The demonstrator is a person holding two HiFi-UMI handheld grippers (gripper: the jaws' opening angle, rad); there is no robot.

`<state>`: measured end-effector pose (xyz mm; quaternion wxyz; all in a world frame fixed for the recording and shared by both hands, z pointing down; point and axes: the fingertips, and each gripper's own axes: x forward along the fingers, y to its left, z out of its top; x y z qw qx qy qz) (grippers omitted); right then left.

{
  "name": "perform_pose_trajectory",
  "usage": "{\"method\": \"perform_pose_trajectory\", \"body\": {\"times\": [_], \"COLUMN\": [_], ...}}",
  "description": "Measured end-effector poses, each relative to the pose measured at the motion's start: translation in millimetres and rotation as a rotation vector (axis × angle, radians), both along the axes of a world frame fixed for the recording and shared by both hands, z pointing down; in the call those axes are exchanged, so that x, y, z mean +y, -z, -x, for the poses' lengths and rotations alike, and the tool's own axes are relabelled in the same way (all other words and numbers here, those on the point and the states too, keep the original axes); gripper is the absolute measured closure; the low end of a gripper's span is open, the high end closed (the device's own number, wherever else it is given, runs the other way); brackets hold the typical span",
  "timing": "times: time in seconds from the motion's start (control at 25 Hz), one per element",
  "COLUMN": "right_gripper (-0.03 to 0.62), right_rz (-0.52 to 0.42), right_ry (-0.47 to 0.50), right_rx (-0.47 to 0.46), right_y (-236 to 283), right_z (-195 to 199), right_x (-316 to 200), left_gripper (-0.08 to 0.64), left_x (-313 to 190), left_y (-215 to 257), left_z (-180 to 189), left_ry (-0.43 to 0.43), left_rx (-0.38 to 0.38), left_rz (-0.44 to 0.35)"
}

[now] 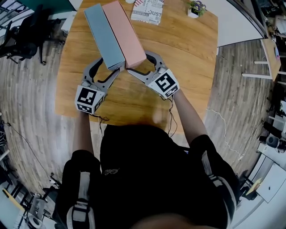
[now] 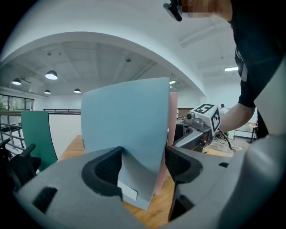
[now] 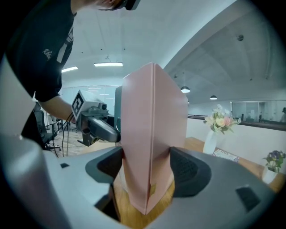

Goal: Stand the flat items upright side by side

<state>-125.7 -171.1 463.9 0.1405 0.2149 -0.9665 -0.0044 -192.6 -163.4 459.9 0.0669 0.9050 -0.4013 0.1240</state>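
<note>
**Two boxes gripped upright on table**

The left gripper (image 1: pixel 110 66) is clamped on the blue box (image 1: pixel 103 33), and the right gripper (image 1: pixel 142 64) on the pink box (image 1: pixel 124 31). Both boxes are stood side by side, touching, on the wooden table (image 1: pixel 187 49). A leaflet (image 1: pixel 147 10) is noted beyond.

Blue-grey box (image 1: pixel 104 36), pink box (image 1: pixel 124 33) (both seemingly plain).

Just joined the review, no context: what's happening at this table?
A person works two handheld grippers at a wooden table. The left gripper has its jaws closed on the near end of a blue box, and the right gripper on a pink box. Both boxes stand upright, side by side with no visible gap. Neither is released yet.
</note>
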Motion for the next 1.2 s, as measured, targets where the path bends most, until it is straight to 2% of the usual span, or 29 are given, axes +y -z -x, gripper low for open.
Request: {"method": "perform_pose_trajectory", "body": {"times": [0.48,0.76,1.12,1.2], "right_gripper": [0.252,0.233,0.232,0.253], "right_rz": [-0.017,-0.004,0.057,0.072], "right_ry": [0.006,-0.073,-0.177,-0.213], "right_rx": [0.012,-0.006,-0.018,-0.015], "right_y": [1,-4,-20,-25], "right_z": [12,-3,-42,-51], "right_x": [-18,-19,7,14], "left_gripper": [0.247,0.244,0.245,0.25], "left_x": [-4,1,38,48], "left_y": [-1,-2,-18,-25], "left_z": [6,9,6,3], "left_ry": [0.019,0.065,0.153,0.166], "left_rx": [0.013,0.032,0.064,0.071], "left_rz": [0.009,0.023,0.093,0.119]}}
